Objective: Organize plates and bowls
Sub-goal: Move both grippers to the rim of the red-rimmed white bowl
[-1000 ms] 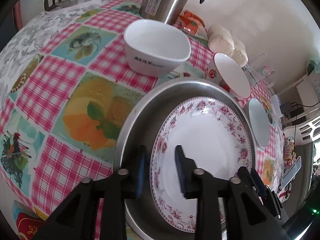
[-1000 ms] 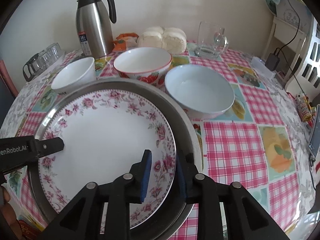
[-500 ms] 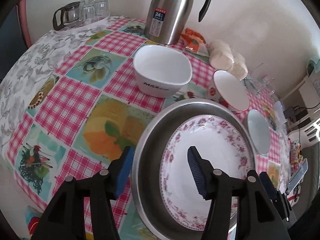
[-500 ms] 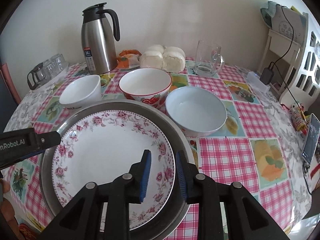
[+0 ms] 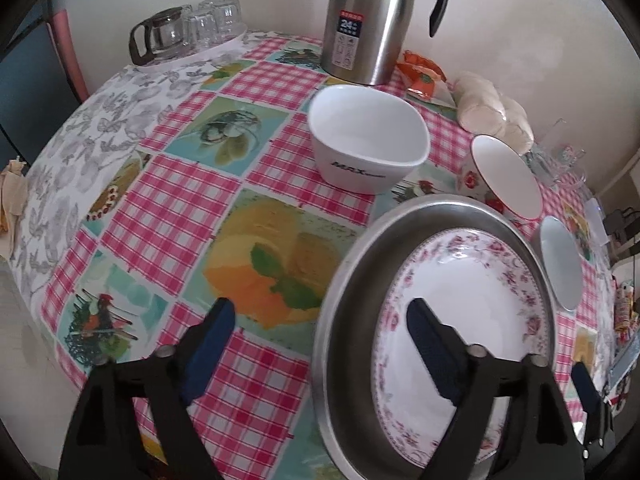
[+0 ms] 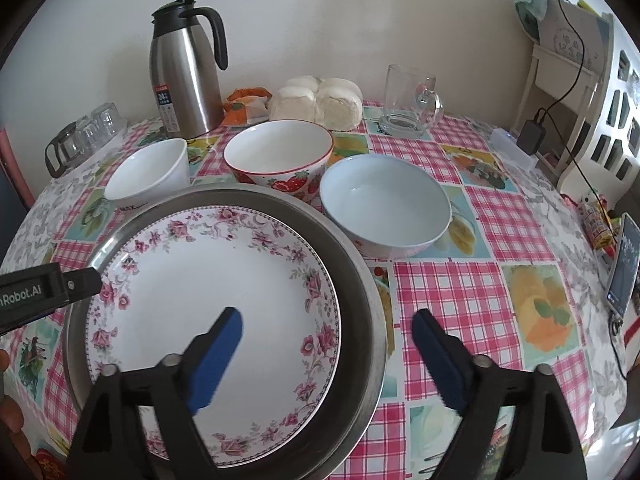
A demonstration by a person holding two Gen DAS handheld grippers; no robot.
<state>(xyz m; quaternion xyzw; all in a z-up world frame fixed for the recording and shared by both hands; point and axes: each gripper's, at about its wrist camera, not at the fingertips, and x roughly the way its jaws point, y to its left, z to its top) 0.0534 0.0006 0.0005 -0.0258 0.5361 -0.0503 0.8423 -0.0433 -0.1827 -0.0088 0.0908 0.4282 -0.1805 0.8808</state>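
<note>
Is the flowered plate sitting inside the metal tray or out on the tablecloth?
Inside: the flowered plate lies flat in the metal tray, whose rim rings it.

We read "MAX" in dark letters on the side of the square white bowl [image 5: 366, 142]; smaller characters after it are illegible. The steel thermos [image 5: 366, 20] carries a label showing "24", its remaining print too small to read. The left claw [image 6: 86, 282] body bears "nRobot.AI", cut off by the frame edge.

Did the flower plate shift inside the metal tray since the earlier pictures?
No. The flower plate lies in the metal tray as before, with the strawberry bowl just behind the tray.
</note>
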